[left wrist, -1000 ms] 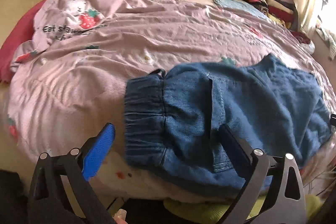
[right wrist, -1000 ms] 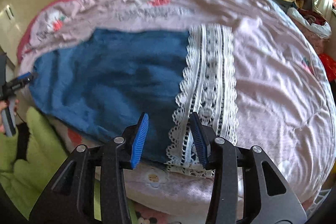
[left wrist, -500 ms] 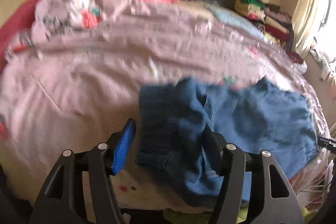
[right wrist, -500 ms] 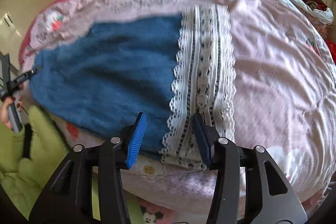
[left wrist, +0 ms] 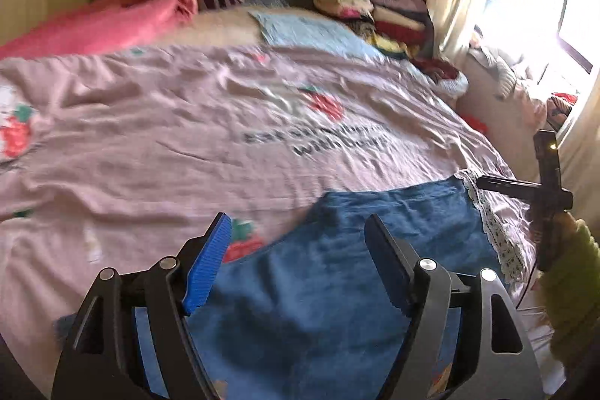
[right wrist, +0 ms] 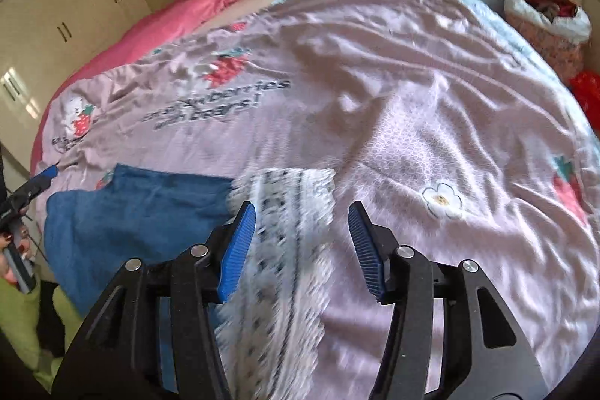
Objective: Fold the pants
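Note:
Blue denim pants (left wrist: 337, 280) with a white lace hem (left wrist: 495, 238) lie flat on the pink bedcover (left wrist: 168, 145), near its front edge. My left gripper (left wrist: 296, 250) hovers over the denim, jaws wide and opening; the cloth lies under and between the fingers and no pad presses it. In the right wrist view the denim (right wrist: 142, 212) is at the left. The lace hem (right wrist: 292, 212) runs between the fingers of my right gripper (right wrist: 302, 242). Its jaws are opening and its pads stand clear of the lace. Each view shows the other gripper (left wrist: 547, 190) (right wrist: 33, 186) at its edge, held by a hand.
Folded clothes (left wrist: 360, 2) are stacked at the bed's far right corner, near a bright window (left wrist: 543, 6). A pink blanket (left wrist: 123, 21) and a light blue cloth (left wrist: 311, 32) lie by the headboard. Cream wardrobe doors (right wrist: 56, 6) stand to the left. A green sleeve (left wrist: 570, 295) shows.
My left gripper swung right over the denim; its jaws narrowed, then widened. The waistband is out of its view. My right gripper's jaws widened around the lace, and the pants sit lower in its view.

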Demonstrator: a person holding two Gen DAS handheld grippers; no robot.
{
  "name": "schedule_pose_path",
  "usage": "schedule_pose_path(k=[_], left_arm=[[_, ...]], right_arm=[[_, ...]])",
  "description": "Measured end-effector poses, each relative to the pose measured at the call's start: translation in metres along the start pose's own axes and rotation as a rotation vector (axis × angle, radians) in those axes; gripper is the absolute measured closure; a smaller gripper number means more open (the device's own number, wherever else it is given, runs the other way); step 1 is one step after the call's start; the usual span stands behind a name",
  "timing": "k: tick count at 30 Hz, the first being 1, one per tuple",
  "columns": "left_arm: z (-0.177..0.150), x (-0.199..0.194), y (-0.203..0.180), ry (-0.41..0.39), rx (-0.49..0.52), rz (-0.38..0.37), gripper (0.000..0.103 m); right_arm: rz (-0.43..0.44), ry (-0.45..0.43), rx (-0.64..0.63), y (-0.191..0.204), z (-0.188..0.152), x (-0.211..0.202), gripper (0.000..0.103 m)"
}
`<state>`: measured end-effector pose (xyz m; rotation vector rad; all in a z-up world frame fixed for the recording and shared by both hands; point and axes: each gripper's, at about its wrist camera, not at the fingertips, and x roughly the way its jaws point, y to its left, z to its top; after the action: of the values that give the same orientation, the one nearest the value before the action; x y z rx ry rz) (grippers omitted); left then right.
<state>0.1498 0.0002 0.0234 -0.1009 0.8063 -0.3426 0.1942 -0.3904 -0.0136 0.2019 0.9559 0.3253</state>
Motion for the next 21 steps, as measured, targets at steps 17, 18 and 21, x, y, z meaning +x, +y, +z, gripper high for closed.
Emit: schedule_pose_path(k=[17,18,21], left_arm=[[-0.004,0.096,-0.031,0.174,0.052,-0.008,0.092],[-0.002,0.091,-0.034,0.158,0.062,0.000,0.092],[0.009,0.080,-0.036,0.099,0.072,0.025,0.092]], right_arm=[[0.030,-0.047,-0.147,0.032,-0.017,-0.015,0.094],[0.018,-0.068,-0.163,0.034,-0.015,-0.021,0.094],[-0.001,-0.131,-0.183,0.033,0.001,-0.035,0.094]])
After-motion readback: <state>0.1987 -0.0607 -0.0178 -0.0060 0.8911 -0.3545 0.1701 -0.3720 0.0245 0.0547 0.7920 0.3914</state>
